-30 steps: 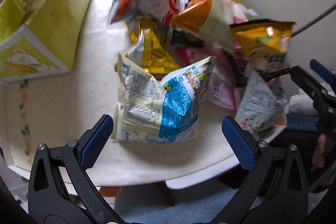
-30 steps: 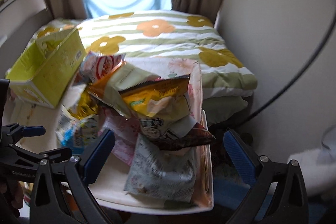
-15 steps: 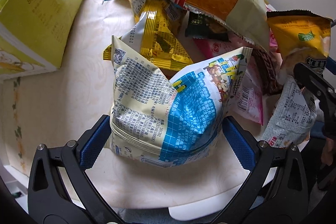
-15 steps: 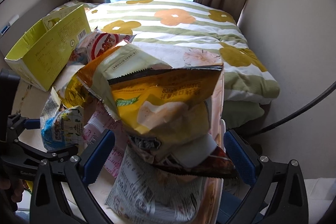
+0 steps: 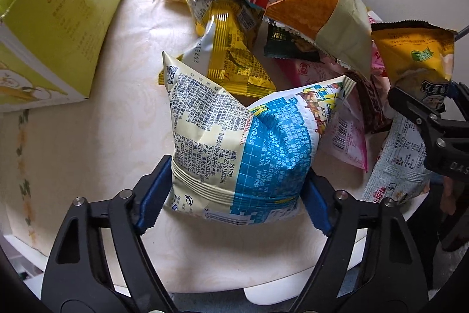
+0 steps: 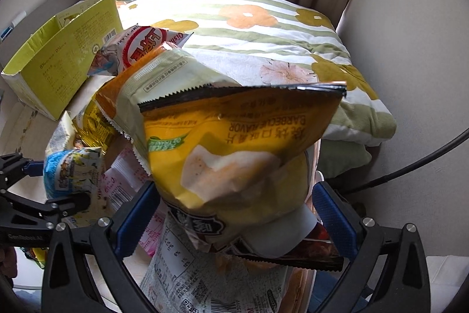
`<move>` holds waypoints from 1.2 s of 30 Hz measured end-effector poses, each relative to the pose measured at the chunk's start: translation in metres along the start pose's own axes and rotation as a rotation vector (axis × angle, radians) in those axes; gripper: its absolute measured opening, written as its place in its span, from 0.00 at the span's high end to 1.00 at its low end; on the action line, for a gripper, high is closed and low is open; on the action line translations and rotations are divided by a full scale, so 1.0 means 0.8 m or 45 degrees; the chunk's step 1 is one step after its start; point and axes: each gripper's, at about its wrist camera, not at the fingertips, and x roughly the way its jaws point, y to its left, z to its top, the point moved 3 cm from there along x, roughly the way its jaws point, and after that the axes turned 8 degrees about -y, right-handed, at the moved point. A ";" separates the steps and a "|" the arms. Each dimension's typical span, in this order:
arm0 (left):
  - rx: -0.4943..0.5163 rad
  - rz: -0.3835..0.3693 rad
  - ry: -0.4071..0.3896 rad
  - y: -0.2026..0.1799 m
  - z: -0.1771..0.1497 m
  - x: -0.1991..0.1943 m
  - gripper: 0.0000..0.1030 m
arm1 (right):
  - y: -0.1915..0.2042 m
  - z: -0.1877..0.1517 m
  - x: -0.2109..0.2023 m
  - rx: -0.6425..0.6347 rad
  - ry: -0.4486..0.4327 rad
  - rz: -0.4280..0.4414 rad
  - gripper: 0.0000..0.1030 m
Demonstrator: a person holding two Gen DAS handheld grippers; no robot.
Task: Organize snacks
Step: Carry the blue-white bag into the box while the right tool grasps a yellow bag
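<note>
Closing on the blue-and-cream bag [image 5: 234, 148] at lower centre, the left gripper [image 5: 234, 195] is pressing both pads into its sides on the desk [image 5: 73, 154]. The right gripper [image 6: 231, 213] is standing open astride the yellow bag [image 6: 234, 148], pads not touching. The green box [image 5: 58, 13] is sitting upper left.

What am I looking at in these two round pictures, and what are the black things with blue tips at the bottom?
Those are hand-held tongs, one in each of a person's hands, each with a fisheye camera looking along its fingers. In the left picture, the left tongs are closing, their blue pads against a cream-and-blue puffed snack bag. In the right picture, the right tongs straddle a yellow barbecue crisp bag, pads apparently not pressing. Both bags belong to a snack pile on a cream table, beside an open yellow-green cardboard box.
</note>
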 end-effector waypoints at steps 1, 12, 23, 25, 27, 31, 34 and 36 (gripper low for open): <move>0.003 0.000 -0.003 0.001 0.001 -0.002 0.27 | -0.001 0.000 -0.001 0.006 -0.004 -0.001 0.00; -0.017 0.017 -0.027 0.012 -0.001 -0.037 0.28 | -0.002 -0.004 -0.014 0.018 -0.040 -0.014 0.36; -0.015 0.044 -0.221 0.007 0.001 -0.128 0.28 | -0.001 0.023 -0.074 0.000 -0.200 -0.028 0.37; -0.029 0.052 -0.274 0.013 0.007 -0.154 0.28 | 0.000 0.033 -0.087 0.003 -0.227 -0.024 0.37; -0.052 0.063 -0.328 0.021 0.017 -0.179 0.28 | 0.004 0.048 -0.098 0.006 -0.248 -0.010 0.37; -0.077 0.103 -0.442 0.045 0.042 -0.223 0.28 | 0.019 0.085 -0.116 0.010 -0.312 0.061 0.37; -0.110 0.117 -0.513 0.072 0.067 -0.252 0.28 | 0.042 0.119 -0.126 -0.009 -0.365 0.094 0.37; -0.142 0.136 -0.549 0.098 0.081 -0.270 0.28 | 0.063 0.143 -0.128 -0.034 -0.389 0.106 0.37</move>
